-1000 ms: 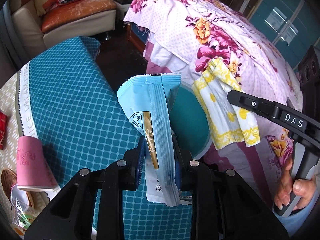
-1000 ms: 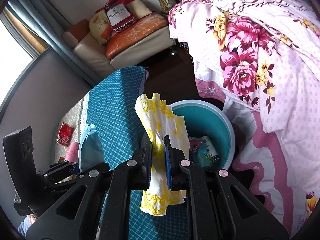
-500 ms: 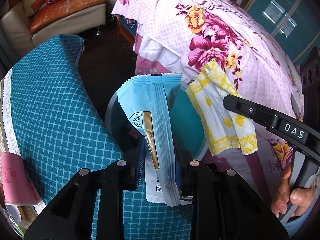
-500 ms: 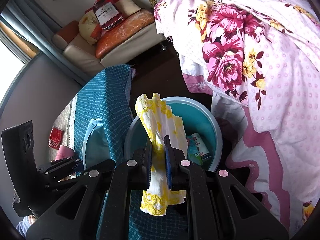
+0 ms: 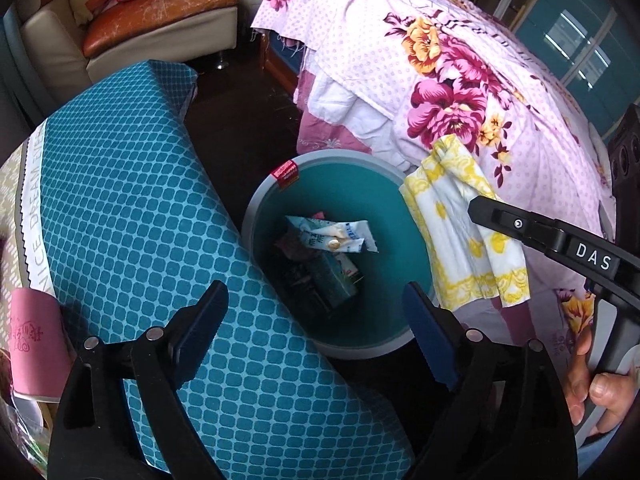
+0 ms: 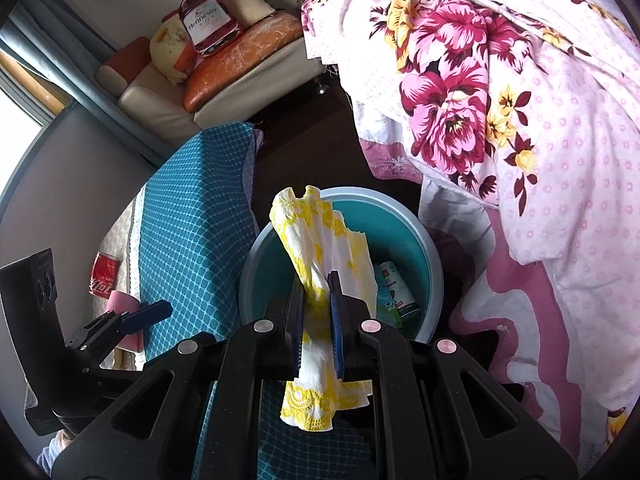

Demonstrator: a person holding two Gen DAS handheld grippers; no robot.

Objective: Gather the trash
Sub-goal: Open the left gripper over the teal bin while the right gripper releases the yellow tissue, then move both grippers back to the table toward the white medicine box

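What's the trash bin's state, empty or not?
Not empty. The teal trash bin holds several wrappers and a carton at the bottom, well below the rim. It stands upright on the floor.

Ahead of your gripper, a floral bedspread (image 5: 460,92) drapes the bed on the right; a cream sofa (image 5: 132,36) with orange cushion (image 6: 244,60) sits far left.

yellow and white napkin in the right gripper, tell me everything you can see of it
The napkin is crumpled white paper with a yellow floral print and a lacy yellow border. The right gripper is shut on its middle: one twisted end sticks up past the fingers, the bordered end hangs below. It is held over the near edge of the teal bin. Nothing but the pads touches it.
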